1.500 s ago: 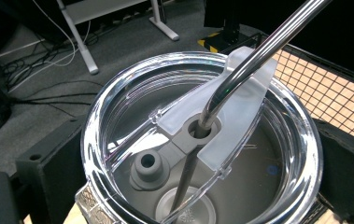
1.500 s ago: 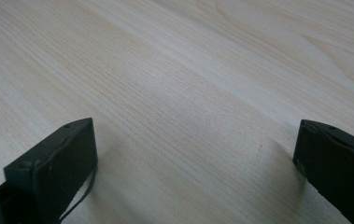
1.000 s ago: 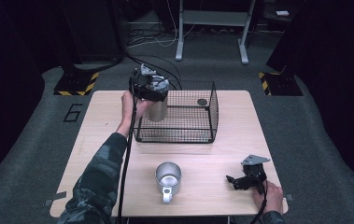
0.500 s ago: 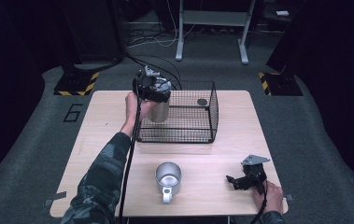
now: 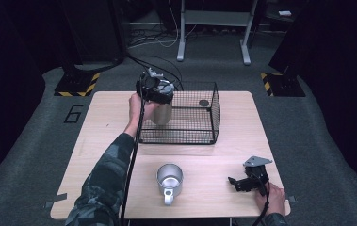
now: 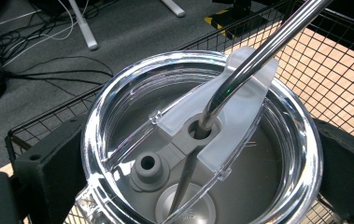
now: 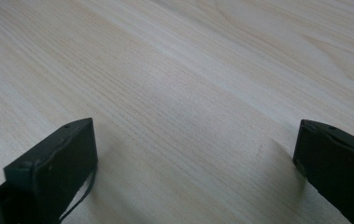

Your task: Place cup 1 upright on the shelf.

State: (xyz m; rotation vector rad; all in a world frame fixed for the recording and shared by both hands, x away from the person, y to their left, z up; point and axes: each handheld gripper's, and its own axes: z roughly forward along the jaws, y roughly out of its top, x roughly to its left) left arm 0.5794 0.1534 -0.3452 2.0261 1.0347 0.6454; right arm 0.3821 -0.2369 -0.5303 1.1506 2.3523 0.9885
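While we look down from the high view, we see the left tongs (image 5: 156, 90) held up at the left wall of a black wire basket (image 5: 212, 113) that stands on the far half of the table (image 5: 110, 117). They are clamped on a steel tumbler (image 5: 162, 113), which hangs over the basket's left edge, clear of the table top. From up here the cup is just a plain metal cylinder below the hand.

The left gripper view tells us more: a clear plastic lid (image 6: 118, 102) caps the tumbler, a metal straw (image 6: 258, 51) passes through a hole in the lid's middle and leans toward the upper right, and a black jaw presses against each side of the rim. Behind it we see the basket's mesh, with pale wood showing through at the right.

Near us in the high view, a steel mug (image 5: 169, 178) stands upright on the table with its handle toward the front edge, well apart from the basket. The right tongs (image 5: 236, 182) rest low at the front right corner. The right gripper view shows their jaws spread wide with bare wood grain between them.
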